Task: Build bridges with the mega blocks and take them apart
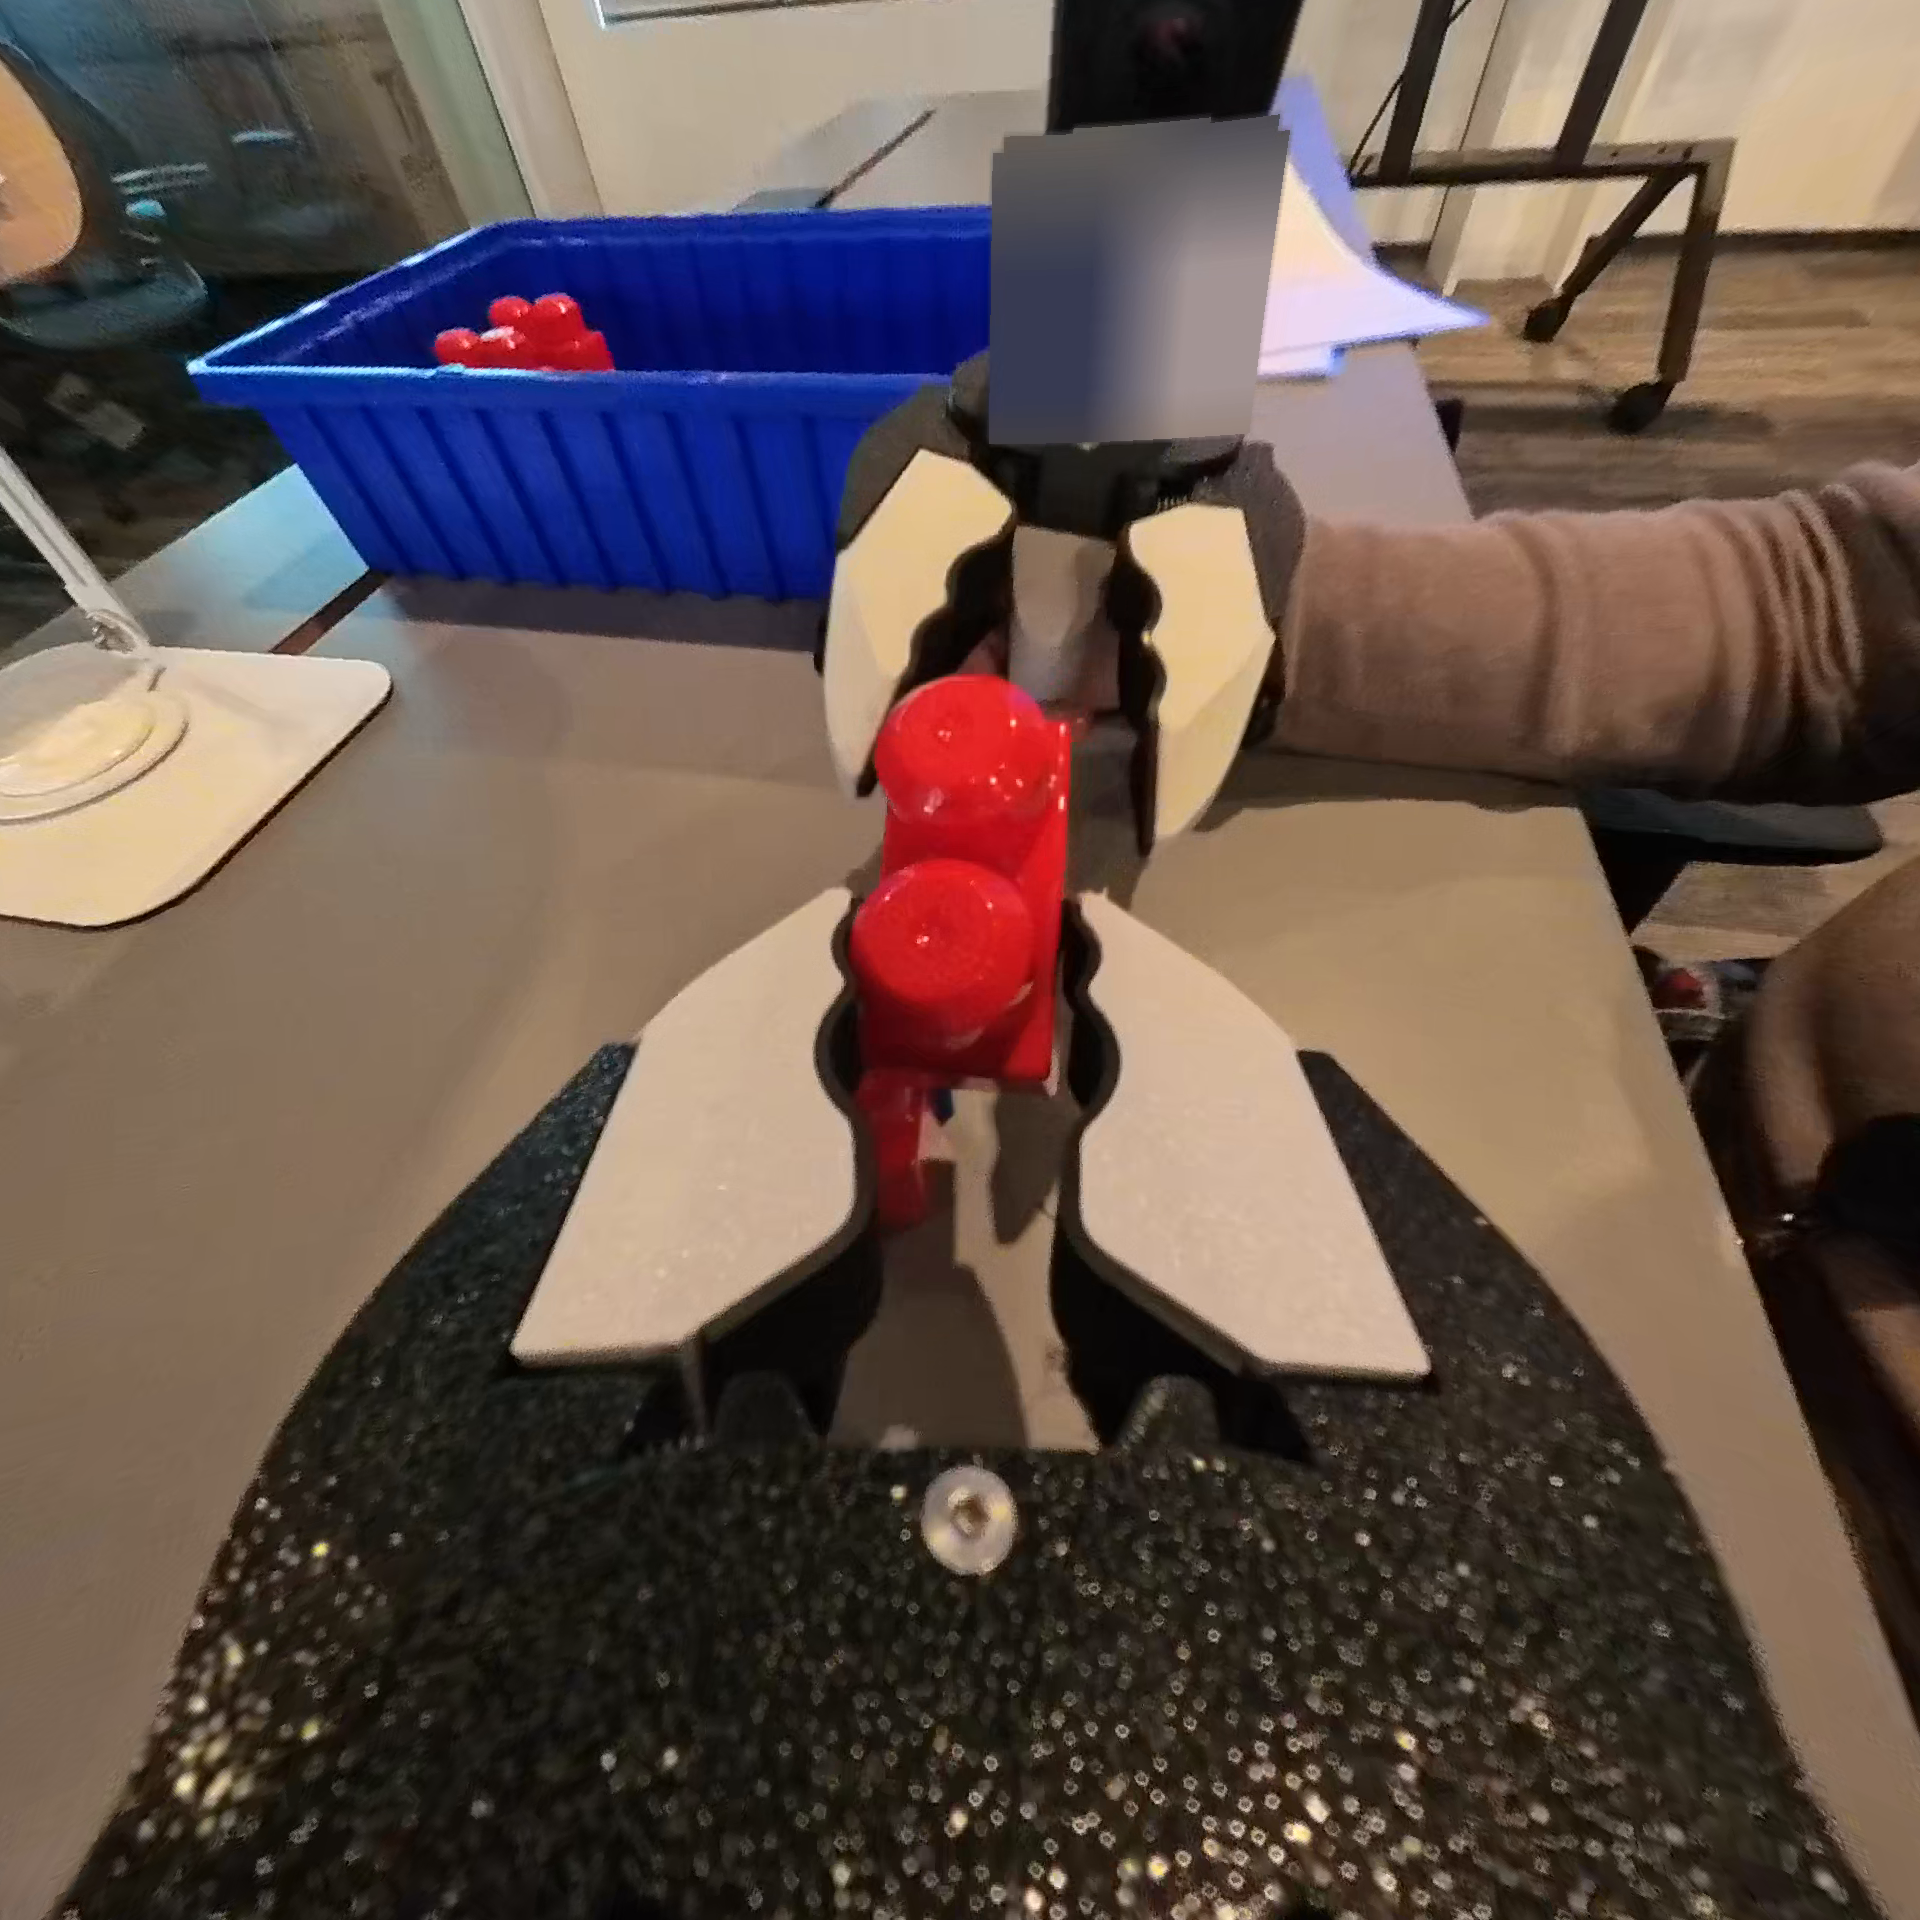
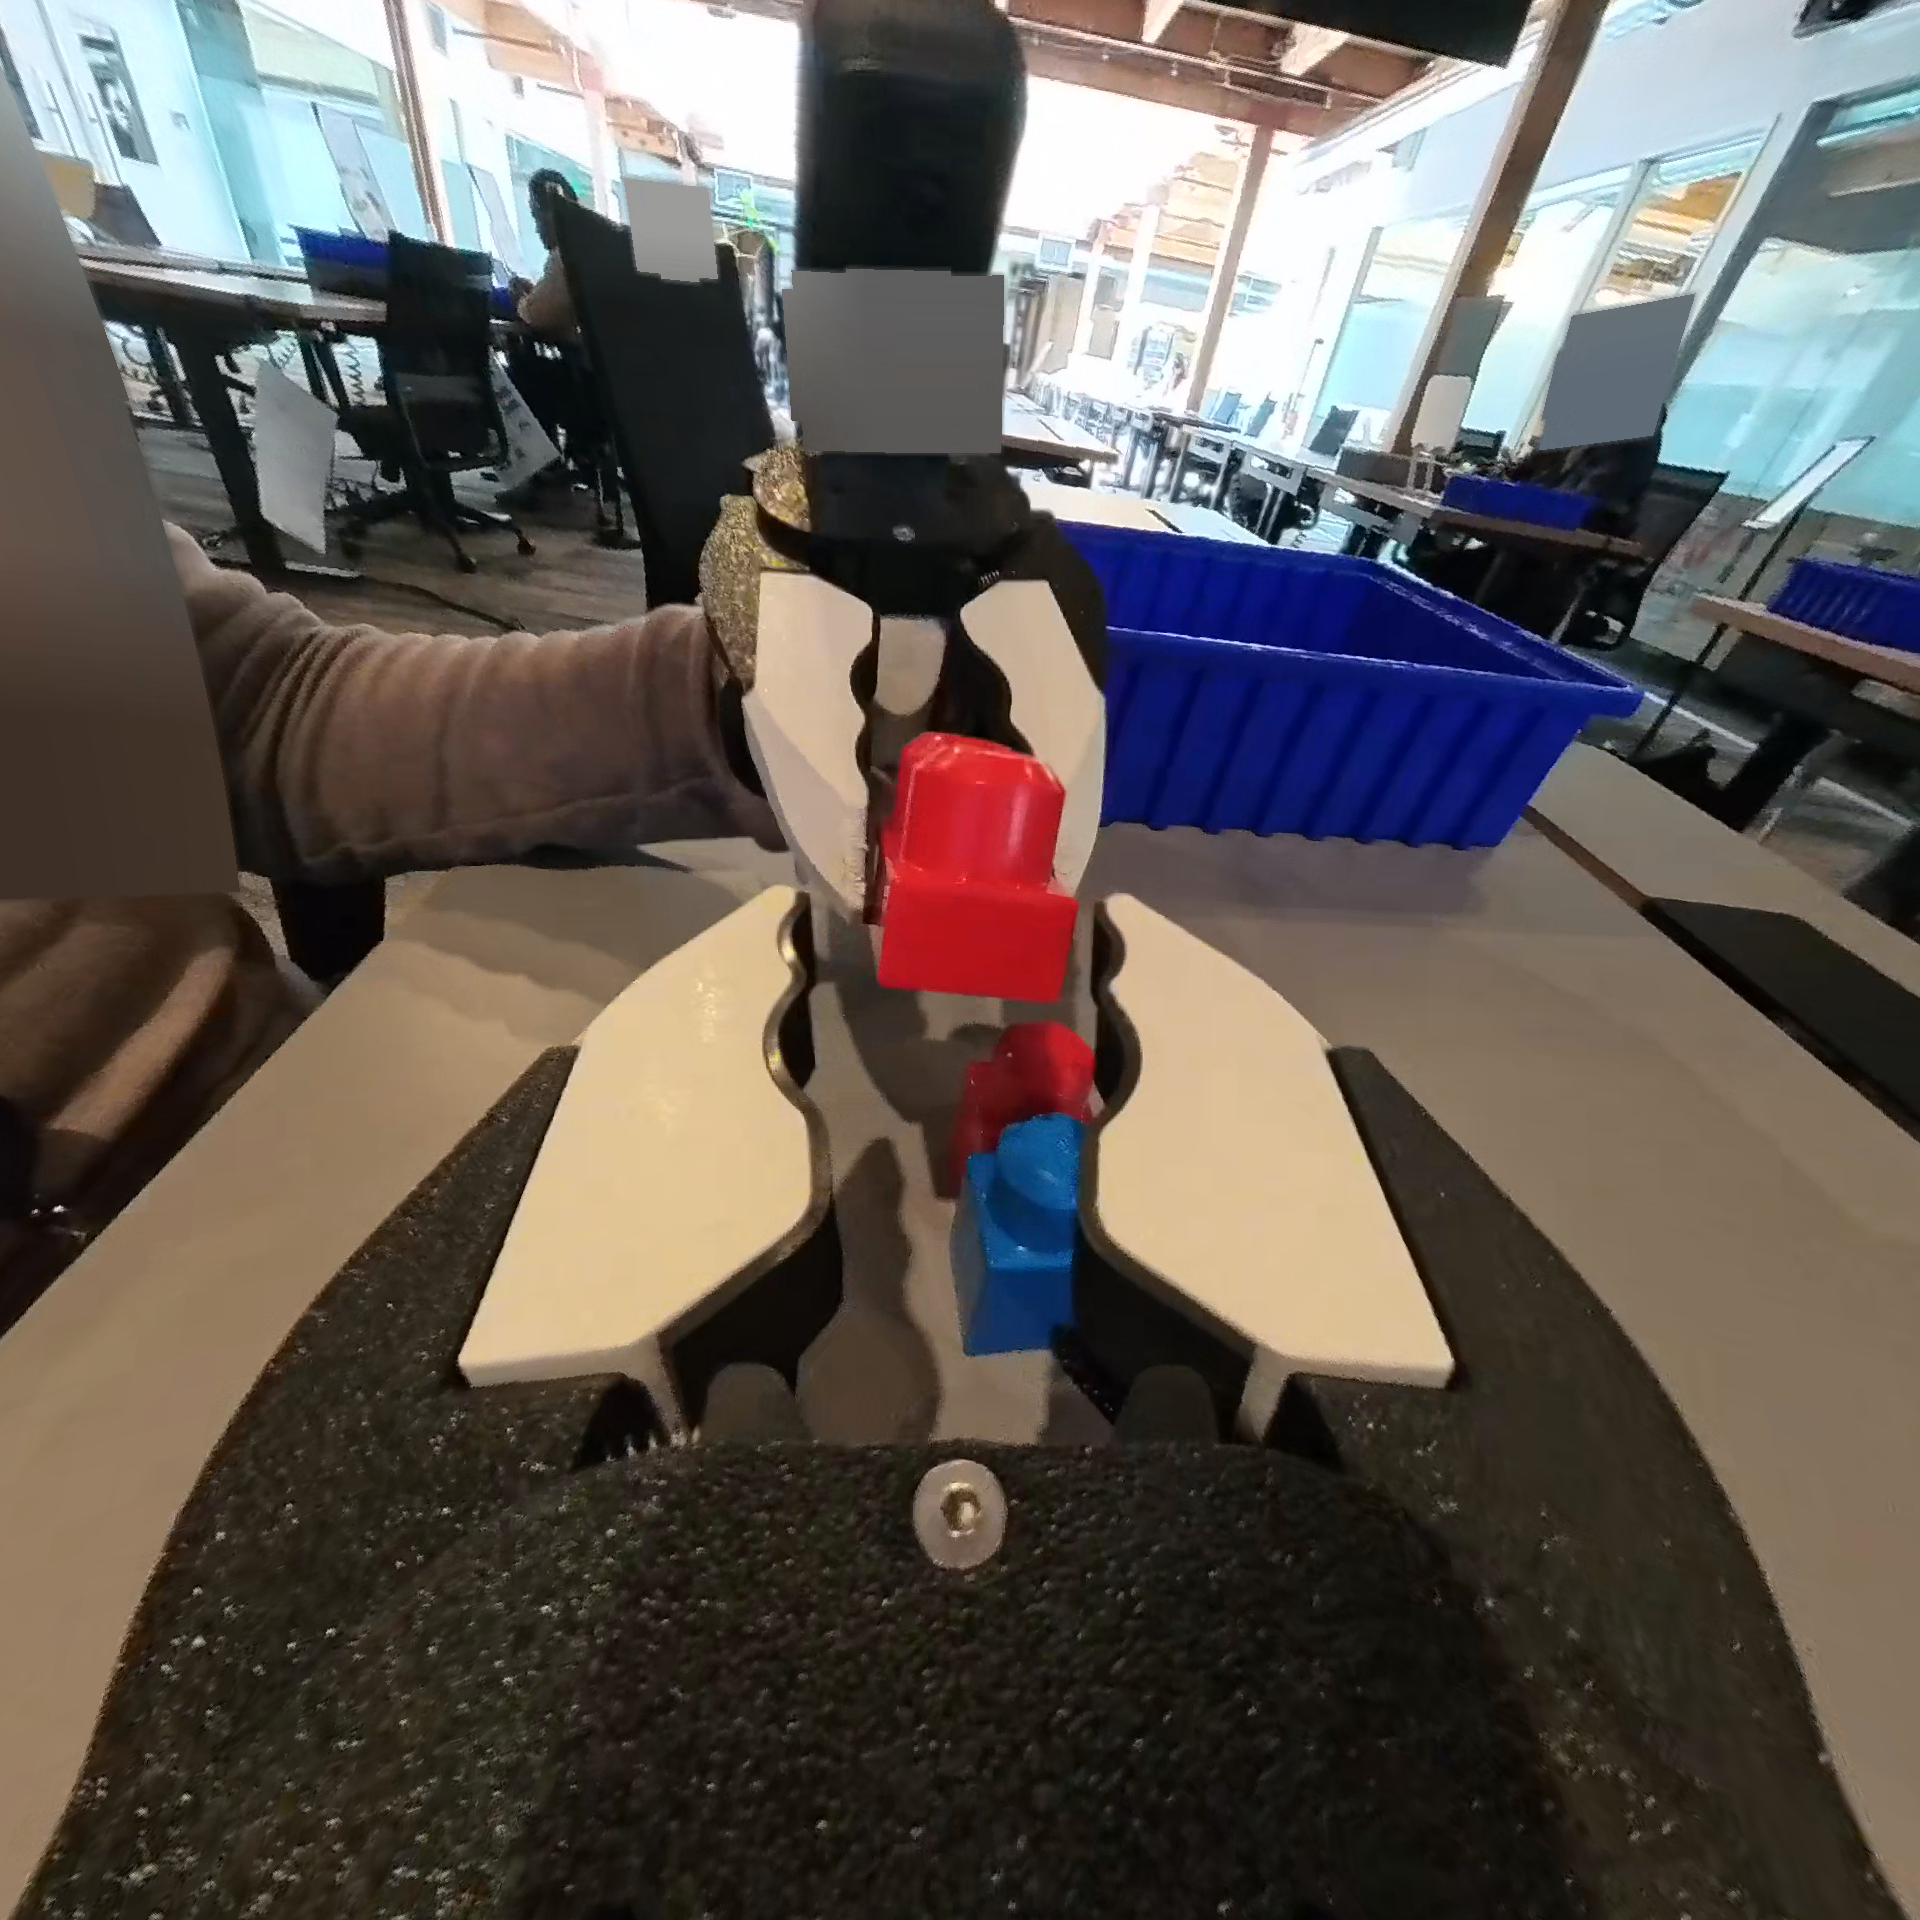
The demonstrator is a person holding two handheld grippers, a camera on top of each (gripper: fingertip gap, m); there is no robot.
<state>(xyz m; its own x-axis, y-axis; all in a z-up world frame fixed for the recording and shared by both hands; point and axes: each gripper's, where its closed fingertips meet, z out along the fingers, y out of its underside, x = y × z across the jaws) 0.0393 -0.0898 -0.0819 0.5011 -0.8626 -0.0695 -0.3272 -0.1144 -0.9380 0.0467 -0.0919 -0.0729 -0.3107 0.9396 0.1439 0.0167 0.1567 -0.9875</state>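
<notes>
Left gripper [image 1: 961, 925] jaws clamped on long red block [image 1: 966, 894], right gripper [image 2: 951, 935] jaws spread, touching nothing

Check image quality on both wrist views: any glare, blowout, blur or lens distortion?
Left wrist view: specular highlights on the studs of the red block, background soft, table edges bowed by the wide-angle lens. Right wrist view: windows behind blown out, small red block and blue block slightly soft between the fingers, strong distortion toward the frame edges, blue bin reasonably sharp.

Red block [image 1: 961, 894], blue block [image 2: 1023, 1236], blue bin [image 1: 623, 457]
</notes>
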